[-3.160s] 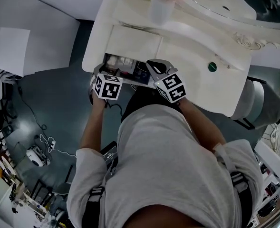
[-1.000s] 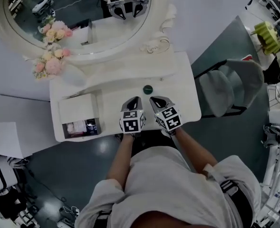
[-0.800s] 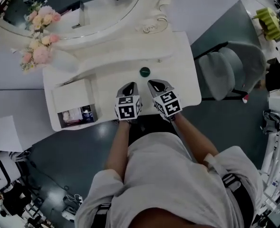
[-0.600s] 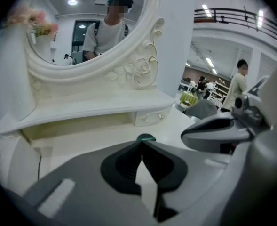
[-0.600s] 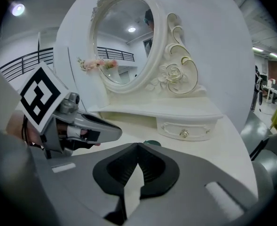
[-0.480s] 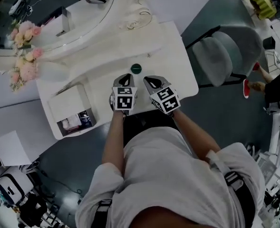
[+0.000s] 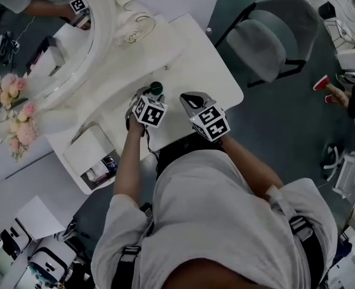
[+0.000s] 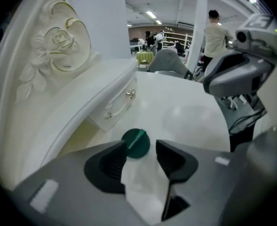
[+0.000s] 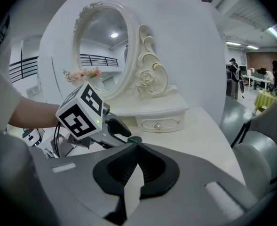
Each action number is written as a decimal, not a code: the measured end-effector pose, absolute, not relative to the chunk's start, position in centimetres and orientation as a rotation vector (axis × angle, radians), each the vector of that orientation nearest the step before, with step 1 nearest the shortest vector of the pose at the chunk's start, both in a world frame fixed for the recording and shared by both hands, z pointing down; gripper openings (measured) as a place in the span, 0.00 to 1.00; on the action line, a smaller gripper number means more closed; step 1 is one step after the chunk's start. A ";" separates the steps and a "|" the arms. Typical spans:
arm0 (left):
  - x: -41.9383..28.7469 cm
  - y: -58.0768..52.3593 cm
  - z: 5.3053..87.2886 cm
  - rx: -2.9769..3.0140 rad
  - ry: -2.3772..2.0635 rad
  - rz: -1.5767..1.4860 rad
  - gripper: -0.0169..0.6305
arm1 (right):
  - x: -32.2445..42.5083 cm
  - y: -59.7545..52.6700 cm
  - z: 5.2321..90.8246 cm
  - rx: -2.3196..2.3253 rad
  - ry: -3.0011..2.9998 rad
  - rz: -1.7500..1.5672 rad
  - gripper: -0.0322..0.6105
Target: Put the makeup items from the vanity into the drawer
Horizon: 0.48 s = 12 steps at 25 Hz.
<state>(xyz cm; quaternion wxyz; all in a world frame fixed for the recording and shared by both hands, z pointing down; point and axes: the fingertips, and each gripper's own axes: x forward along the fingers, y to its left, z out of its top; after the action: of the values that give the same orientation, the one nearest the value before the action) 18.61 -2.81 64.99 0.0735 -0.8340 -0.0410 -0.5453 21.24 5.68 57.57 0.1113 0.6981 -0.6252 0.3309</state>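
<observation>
A small round dark-green makeup compact (image 8: pixel 137 141) lies on the white vanity top (image 8: pixel 190 121), just below the raised shelf. My left gripper (image 8: pixel 141 150) reaches it, jaws opening, and the compact sits at the fingertips with the pads clear of it. From the head view, the left gripper (image 7: pixel 146 96) touches the compact (image 7: pixel 156 88), and the right gripper (image 7: pixel 187 99) hovers beside it to the right. My right gripper (image 9: pixel 137 147) is shut with nothing in it, and its view shows the left gripper (image 9: pixel 111 125) ahead. The open drawer (image 7: pixel 100 168) holds several items at the vanity's left end.
An oval mirror (image 7: pixel 41 47) with a carved frame stands behind the vanity, pink flowers (image 7: pixel 17 122) at its left. A small closed drawer (image 8: pixel 118 107) sits under the shelf. A grey chair (image 7: pixel 264 38) stands to the right. People stand far off in the room.
My left gripper has moved forward from behind the green compact up to it. The right gripper has stayed alongside. The head view has swung, so the vanity now lies diagonally.
</observation>
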 end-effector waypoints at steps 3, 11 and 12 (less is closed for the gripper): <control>19.3 -3.1 65.9 -2.438 -0.165 -1.668 0.33 | 22.6 6.7 57.6 2.091 -1.794 0.987 0.05; 19.7 -2.9 67.0 -2.380 -0.270 -1.820 0.32 | 25.1 8.1 57.2 2.153 -1.735 0.993 0.05; 19.8 -3.0 66.9 -2.378 -0.265 -1.817 0.31 | 25.3 8.0 57.0 2.155 -1.735 0.989 0.05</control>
<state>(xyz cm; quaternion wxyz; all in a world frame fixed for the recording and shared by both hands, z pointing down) 19.80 -3.01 66.86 0.0685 -0.7896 -0.0882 -0.6034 25.29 8.02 57.03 0.1016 0.7297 -0.5874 0.3349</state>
